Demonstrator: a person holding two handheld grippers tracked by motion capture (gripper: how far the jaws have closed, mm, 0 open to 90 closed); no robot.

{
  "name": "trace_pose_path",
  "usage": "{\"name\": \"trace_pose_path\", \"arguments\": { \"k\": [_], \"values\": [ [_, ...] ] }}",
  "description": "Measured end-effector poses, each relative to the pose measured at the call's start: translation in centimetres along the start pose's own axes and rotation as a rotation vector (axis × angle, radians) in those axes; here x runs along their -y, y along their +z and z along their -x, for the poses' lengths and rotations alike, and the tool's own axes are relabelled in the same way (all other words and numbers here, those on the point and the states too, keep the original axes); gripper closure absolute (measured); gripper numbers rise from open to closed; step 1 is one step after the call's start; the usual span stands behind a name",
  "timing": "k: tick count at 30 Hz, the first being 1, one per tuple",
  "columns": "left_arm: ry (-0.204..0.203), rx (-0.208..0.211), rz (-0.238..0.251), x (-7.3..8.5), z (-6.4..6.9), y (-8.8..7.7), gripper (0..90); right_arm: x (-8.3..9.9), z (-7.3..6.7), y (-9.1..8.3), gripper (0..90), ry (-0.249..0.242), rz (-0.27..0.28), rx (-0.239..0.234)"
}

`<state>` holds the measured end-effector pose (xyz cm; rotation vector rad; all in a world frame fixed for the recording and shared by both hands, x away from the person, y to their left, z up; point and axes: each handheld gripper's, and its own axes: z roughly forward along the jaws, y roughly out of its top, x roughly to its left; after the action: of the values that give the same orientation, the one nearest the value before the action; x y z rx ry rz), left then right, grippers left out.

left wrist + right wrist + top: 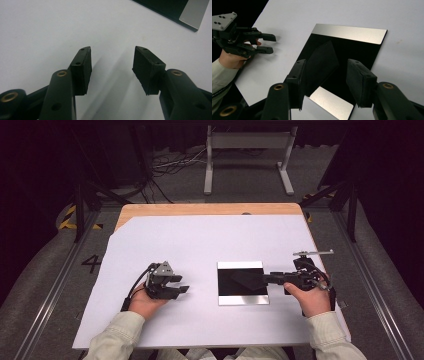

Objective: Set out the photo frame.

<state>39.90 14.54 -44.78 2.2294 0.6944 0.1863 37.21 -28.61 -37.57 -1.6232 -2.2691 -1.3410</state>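
Observation:
A square mirror-like plate (235, 290) lies flat on the white sheet, right of centre; its bright corner (193, 13) also shows in the left gripper view. A dark slanted shape (322, 62) sits on its surface or is mirrored in it; I cannot tell which. My right gripper (267, 279) reaches in from the right, its jaws open over the plate's near edge (329, 100) with nothing pressed between the pads. My left gripper (182, 285) rests on the sheet left of the plate, open and empty (112, 67), and it also appears at the left of the right gripper view (272, 43).
The white sheet (200, 240) covers most of a wooden table (200, 209), leaving a strip of wood bare at the far edge. A grey metal stand (247, 150) and cables lie on the floor beyond. Dark floor drops off on both sides.

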Motion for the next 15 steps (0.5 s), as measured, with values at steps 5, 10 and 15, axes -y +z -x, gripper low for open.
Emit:
{"name": "trace_pose_path", "arguments": {
  "k": [5,10,15],
  "values": [
    [-0.002,-0.001,0.002,0.0,0.0,0.0,49.7,0.2,-0.1,0.8,48.0,0.007,-0.015,-0.018],
    [-0.001,0.003,0.000,0.0,0.0,0.0,49.6,0.3,0.0,1.8,45.8,0.019,-0.026,-0.050],
    [-0.001,0.003,-0.002,0.0,0.0,0.1,49.6,0.4,0.1,2.5,45.5,0.036,-0.038,-0.061]
  ]
}}
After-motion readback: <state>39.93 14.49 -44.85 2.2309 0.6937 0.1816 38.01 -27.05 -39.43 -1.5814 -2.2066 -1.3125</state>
